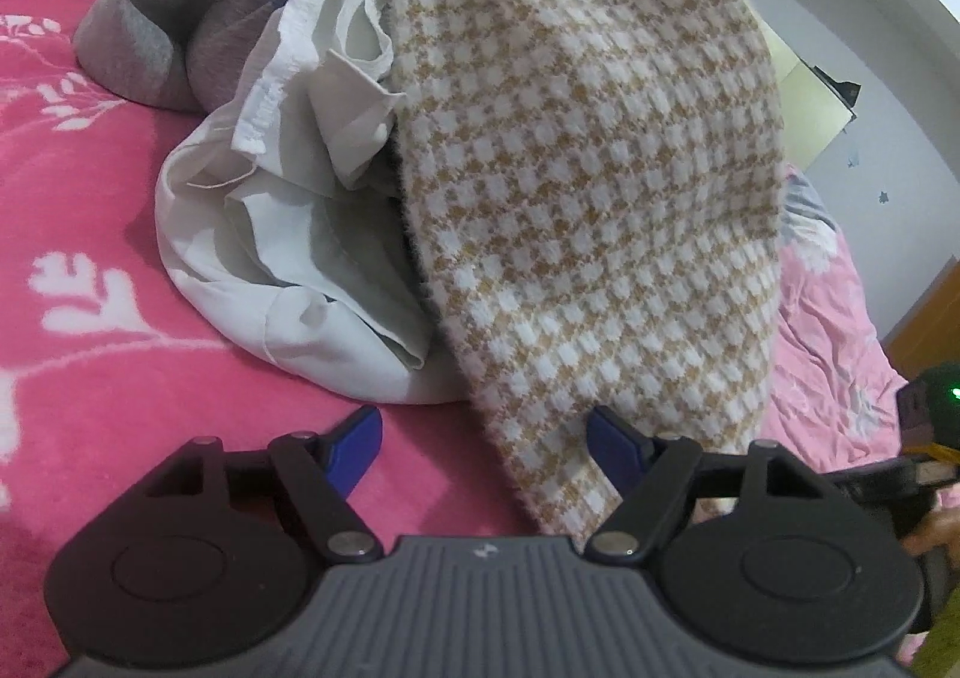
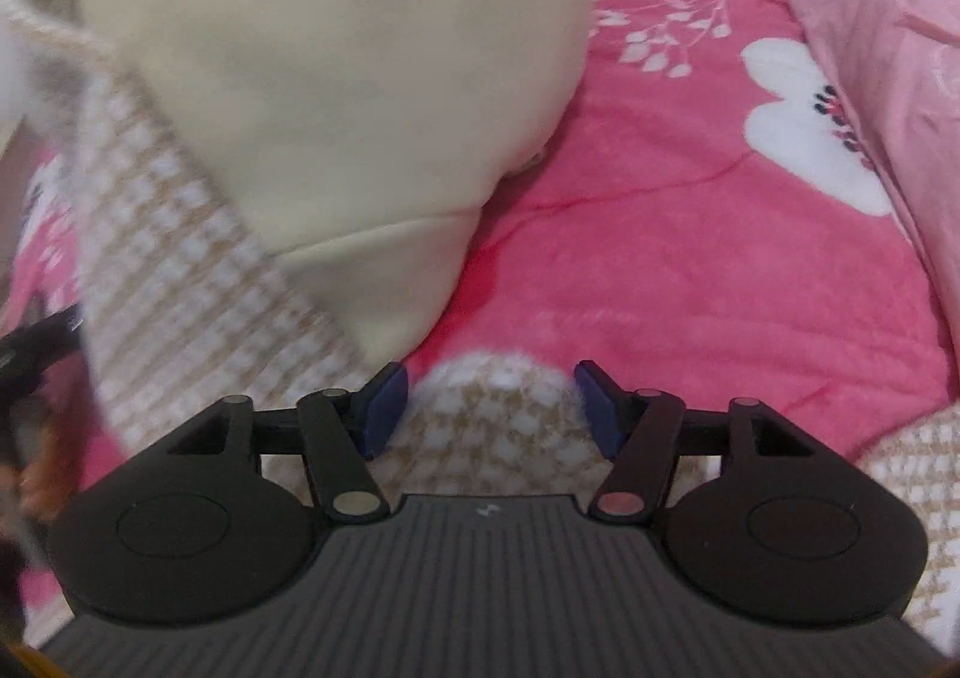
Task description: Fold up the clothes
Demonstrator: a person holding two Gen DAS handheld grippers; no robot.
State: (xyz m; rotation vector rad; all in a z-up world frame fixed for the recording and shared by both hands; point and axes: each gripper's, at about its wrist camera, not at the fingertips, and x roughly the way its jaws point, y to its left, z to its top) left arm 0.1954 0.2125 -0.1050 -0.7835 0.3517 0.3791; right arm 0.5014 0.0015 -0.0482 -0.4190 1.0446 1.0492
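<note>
Houndstooth knit garment (image 1: 600, 168) draped over the clothes pile on the pink bed (image 1: 90, 318). Soft, thick, floppy; best taken at a hem corner. Left hand-held gripper (image 1: 483, 438) open, empty. Right hand-held gripper (image 2: 491, 408) open, straddling a knit fold.

Fuzzy knit houndstooth garment (image 1: 600, 198), smooth white cloth (image 1: 288, 234), plush pink blanket (image 1: 90, 378)

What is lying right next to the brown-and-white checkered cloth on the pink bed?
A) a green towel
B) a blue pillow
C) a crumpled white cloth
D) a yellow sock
C: in the left wrist view a crumpled white cloth lies bunched on the pink blanket, tucked against the left side of the checkered cloth.
</note>
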